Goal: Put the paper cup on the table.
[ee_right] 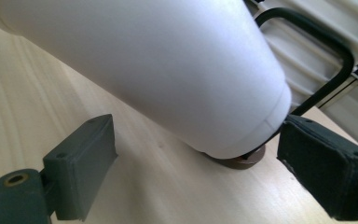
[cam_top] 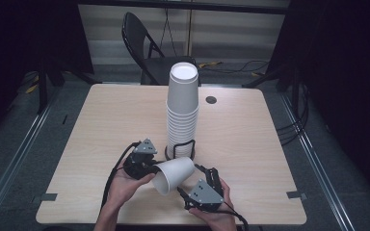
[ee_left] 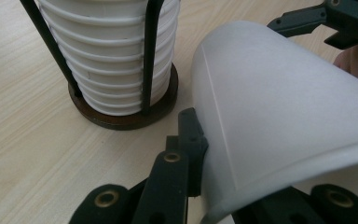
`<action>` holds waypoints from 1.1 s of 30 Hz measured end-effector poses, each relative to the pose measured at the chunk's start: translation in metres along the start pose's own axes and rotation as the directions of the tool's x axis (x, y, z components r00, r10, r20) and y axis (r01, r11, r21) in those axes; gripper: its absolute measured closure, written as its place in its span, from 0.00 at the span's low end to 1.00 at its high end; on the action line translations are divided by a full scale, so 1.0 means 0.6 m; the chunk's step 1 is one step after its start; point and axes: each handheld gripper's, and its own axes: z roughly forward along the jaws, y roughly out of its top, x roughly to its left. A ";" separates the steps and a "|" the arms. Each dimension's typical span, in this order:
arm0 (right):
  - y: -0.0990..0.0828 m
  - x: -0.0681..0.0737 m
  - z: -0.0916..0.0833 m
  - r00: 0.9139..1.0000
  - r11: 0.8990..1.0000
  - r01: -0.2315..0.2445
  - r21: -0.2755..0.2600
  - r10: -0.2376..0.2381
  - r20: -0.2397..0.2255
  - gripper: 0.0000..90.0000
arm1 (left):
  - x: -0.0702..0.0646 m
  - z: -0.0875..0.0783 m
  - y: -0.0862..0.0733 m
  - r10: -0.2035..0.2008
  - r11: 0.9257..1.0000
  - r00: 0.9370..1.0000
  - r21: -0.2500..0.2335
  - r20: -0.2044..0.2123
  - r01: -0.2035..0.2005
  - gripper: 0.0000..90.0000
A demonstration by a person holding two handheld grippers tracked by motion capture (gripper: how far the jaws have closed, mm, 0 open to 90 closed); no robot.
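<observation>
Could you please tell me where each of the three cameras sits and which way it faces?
High view: above the person's table edge, looking forward and down at the table, cup stack, both hands.
Left gripper view: on the left gripper, facing the held cup; black jaws show.
Right gripper view: on the right gripper, under the cup; open jaws show.
All views share cup and stack.

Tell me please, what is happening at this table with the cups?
A person works with a claw in each hand. The left claw is shut on the rim of a single white paper cup, holding it on its side just above the table. The right claw is open, its jaws apart beside the cup's base. Behind them, a tall stack of cups stands in a black wire holder.
</observation>
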 end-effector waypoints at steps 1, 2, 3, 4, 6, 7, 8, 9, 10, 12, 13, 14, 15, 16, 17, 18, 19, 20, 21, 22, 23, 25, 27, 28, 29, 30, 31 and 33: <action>0.000 -0.001 -0.001 1.000 1.000 0.008 -0.005 -0.008 0.007 0.12 | 0.000 0.001 0.003 0.005 1.000 1.000 0.015 -0.001 -0.005 0.97; 0.001 -0.001 -0.001 1.000 1.000 0.013 -0.008 -0.013 0.012 0.12 | 0.000 0.001 0.005 0.003 1.000 1.000 0.025 0.006 -0.003 0.97; 0.002 -0.001 -0.002 1.000 1.000 0.024 -0.012 -0.024 0.012 0.12 | 0.000 0.001 0.005 0.003 1.000 1.000 0.025 0.006 -0.003 0.97; 0.004 0.000 -0.002 0.999 0.999 0.033 -0.010 -0.032 0.015 0.12 | -0.001 0.002 0.006 0.008 1.000 1.000 0.030 0.003 -0.008 0.97; 0.005 0.000 -0.002 0.999 0.999 0.045 -0.013 -0.045 0.019 0.12 | -0.003 0.004 0.010 0.010 0.999 1.000 0.040 0.008 -0.010 0.97; 0.008 0.002 -0.002 0.998 0.998 0.059 -0.014 -0.059 0.017 0.12 | -0.003 0.005 0.011 0.013 0.999 1.000 0.050 0.012 -0.014 0.97; 0.011 0.003 -0.001 0.997 0.997 0.075 -0.007 -0.075 0.014 0.12 | -0.004 0.008 0.015 0.017 0.997 1.000 0.073 0.012 -0.017 0.97; 0.012 0.003 0.000 0.997 0.997 0.076 0.003 -0.076 0.010 0.12 | -0.004 0.009 0.016 0.017 0.997 1.000 0.075 0.011 -0.018 0.97; 0.012 0.003 0.000 0.997 0.997 0.076 0.003 -0.076 0.010 0.12 | -0.004 0.009 0.016 0.017 0.997 1.000 0.075 0.011 -0.018 0.97; 0.015 0.004 0.000 0.997 0.997 0.083 -0.007 -0.083 0.010 0.12 | -0.001 0.007 0.019 0.021 0.996 1.000 0.089 0.013 -0.022 0.97; 0.016 0.005 0.001 0.996 0.996 0.084 -0.011 -0.084 0.007 0.11 | -0.001 0.008 0.020 0.023 0.996 1.000 0.091 0.012 -0.024 0.97; 0.018 0.006 0.001 0.995 0.995 0.098 -0.011 -0.098 0.005 0.11 | -0.002 0.008 0.021 0.020 0.995 1.000 0.094 0.014 -0.021 0.97; 0.019 0.007 0.002 0.994 0.994 0.111 -0.016 -0.111 0.005 0.11 | -0.002 0.009 0.023 0.022 0.994 1.000 0.110 0.016 -0.024 0.97; 0.022 0.010 0.003 0.991 0.991 0.131 -0.017 -0.131 0.003 0.11 | -0.001 0.010 0.024 0.025 0.993 1.000 0.111 0.017 -0.026 0.97; 0.022 0.010 0.003 0.991 0.991 0.131 -0.017 -0.131 0.003 0.11 | -0.001 0.010 0.024 0.025 0.993 1.000 0.111 0.017 -0.026 0.97; 0.023 0.011 0.004 0.988 0.987 0.156 -0.025 -0.156 0.008 0.11 | 0.000 0.011 0.024 0.020 0.993 1.000 0.113 0.024 -0.023 0.97; 0.025 0.016 0.003 0.987 0.986 0.162 -0.047 -0.162 0.001 0.10 | -0.001 0.012 0.025 0.017 0.994 1.000 0.112 0.026 -0.020 0.97; 0.027 0.017 0.004 0.984 0.982 0.177 -0.064 -0.178 -0.009 0.09 | -0.001 0.013 0.025 0.016 0.993 0.999 0.120 0.035 -0.020 0.97; 0.027 0.017 0.004 0.984 0.982 0.177 -0.064 -0.178 -0.009 0.09 | -0.001 0.013 0.025 0.016 0.993 0.999 0.120 0.035 -0.020 0.97; 0.031 0.019 0.007 0.983 0.981 0.177 -0.080 -0.180 -0.032 0.09 | -0.002 0.014 0.026 0.022 0.992 0.999 0.124 0.033 -0.026 0.97; 0.031 0.019 0.007 0.983 0.981 0.177 -0.080 -0.180 -0.032 0.09 | -0.003 0.015 0.027 0.025 0.991 0.999 0.129 0.039 -0.030 0.97; 0.034 0.023 0.009 0.982 0.980 0.181 -0.081 -0.185 -0.042 0.09 | -0.005 0.018 0.028 0.023 0.991 0.998 0.132 0.054 -0.030 0.97; 0.038 0.026 0.013 0.979 0.978 0.193 -0.084 -0.197 -0.044 0.09 | -0.008 0.022 0.030 0.024 0.991 0.997 0.133 0.068 -0.032 0.98; 0.040 0.027 0.014 0.979 0.977 0.194 -0.084 -0.198 -0.042 0.09 | -0.010 0.024 0.030 0.024 0.991 0.997 0.131 0.070 -0.034 0.98; 0.042 0.028 0.016 0.978 0.976 0.200 -0.085 -0.203 -0.039 0.09 | -0.011 0.025 0.031 0.025 0.991 0.998 0.131 0.061 -0.033 0.98; 0.044 0.029 0.017 0.978 0.977 0.199 -0.077 -0.203 -0.038 0.09 | -0.011 0.025 0.032 0.024 0.991 0.998 0.129 0.062 -0.032 0.98; 0.045 0.028 0.018 0.977 0.975 0.205 -0.084 -0.208 -0.036 0.09 | -0.011 0.024 0.032 0.020 0.992 0.998 0.126 0.065 -0.028 0.98; 0.047 0.027 0.017 0.979 0.976 0.197 -0.090 -0.201 -0.037 0.09 | -0.011 0.022 0.033 0.020 0.992 0.997 0.122 0.069 -0.029 0.98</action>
